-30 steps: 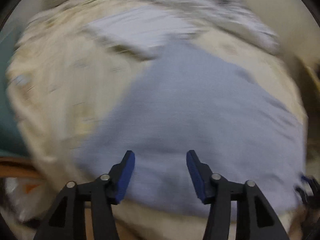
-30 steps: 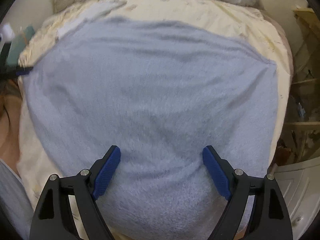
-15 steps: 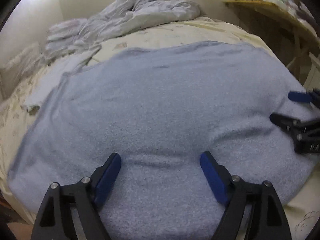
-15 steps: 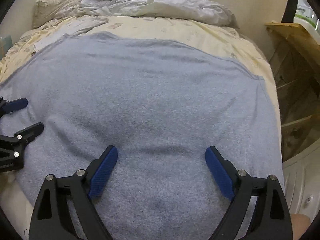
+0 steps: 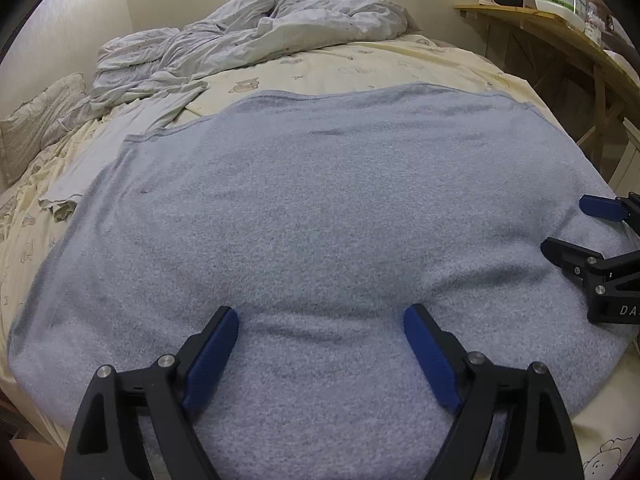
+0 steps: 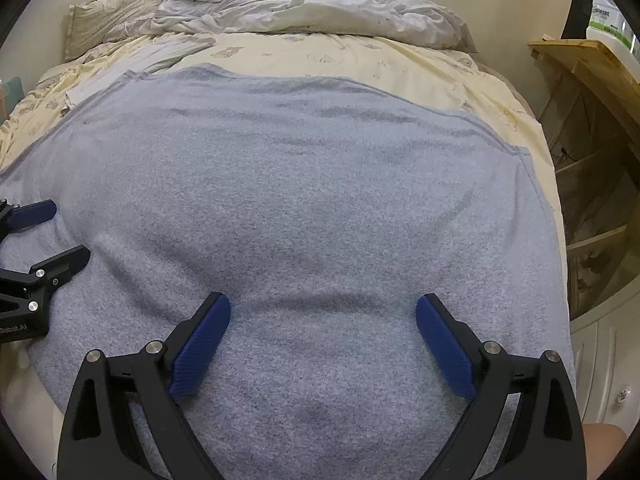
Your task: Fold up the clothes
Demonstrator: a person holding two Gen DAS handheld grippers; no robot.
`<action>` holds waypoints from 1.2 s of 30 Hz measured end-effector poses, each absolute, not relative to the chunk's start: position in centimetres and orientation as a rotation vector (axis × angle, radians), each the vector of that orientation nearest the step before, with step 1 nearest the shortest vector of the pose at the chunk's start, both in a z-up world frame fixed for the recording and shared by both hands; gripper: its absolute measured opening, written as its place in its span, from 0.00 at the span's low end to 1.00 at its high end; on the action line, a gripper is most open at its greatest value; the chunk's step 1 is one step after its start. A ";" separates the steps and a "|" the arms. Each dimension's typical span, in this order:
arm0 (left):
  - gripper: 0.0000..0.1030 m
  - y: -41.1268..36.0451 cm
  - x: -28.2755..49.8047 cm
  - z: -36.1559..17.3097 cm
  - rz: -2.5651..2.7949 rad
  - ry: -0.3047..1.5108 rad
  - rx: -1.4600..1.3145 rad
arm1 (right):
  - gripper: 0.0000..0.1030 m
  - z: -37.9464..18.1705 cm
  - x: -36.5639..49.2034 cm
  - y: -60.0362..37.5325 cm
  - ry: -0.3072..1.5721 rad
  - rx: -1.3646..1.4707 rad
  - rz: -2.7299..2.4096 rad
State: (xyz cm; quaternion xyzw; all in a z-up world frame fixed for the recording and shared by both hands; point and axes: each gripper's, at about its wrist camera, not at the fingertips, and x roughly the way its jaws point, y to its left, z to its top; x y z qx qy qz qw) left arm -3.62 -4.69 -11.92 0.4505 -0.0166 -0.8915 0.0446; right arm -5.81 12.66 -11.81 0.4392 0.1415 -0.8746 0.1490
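Left claw (image 5: 320, 320) open | right claw (image 6: 322, 312) open | towel (image 6: 312, 184) spread flat

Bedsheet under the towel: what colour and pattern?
Pale yellow bedsheet with small bear prints; clearest in right wrist view.

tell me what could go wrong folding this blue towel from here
1. Both the left gripper and right gripper are open over the middle of the blue towel, away from its corners, so a pinch here may bunch it.
2. Its far left corner lies near a crumpled white sheet, which could get caught.
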 end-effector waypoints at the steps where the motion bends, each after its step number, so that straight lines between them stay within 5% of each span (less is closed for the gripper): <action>1: 0.84 -4.7 -3.6 -11.9 -2.724 -0.051 1.376 | 0.93 -11.8 -5.8 12.6 0.410 1.263 -2.515; 36: 0.84 -4.6 -3.6 -11.4 -2.726 -0.073 1.393 | 0.96 -11.7 -6.2 12.4 0.423 1.295 -2.515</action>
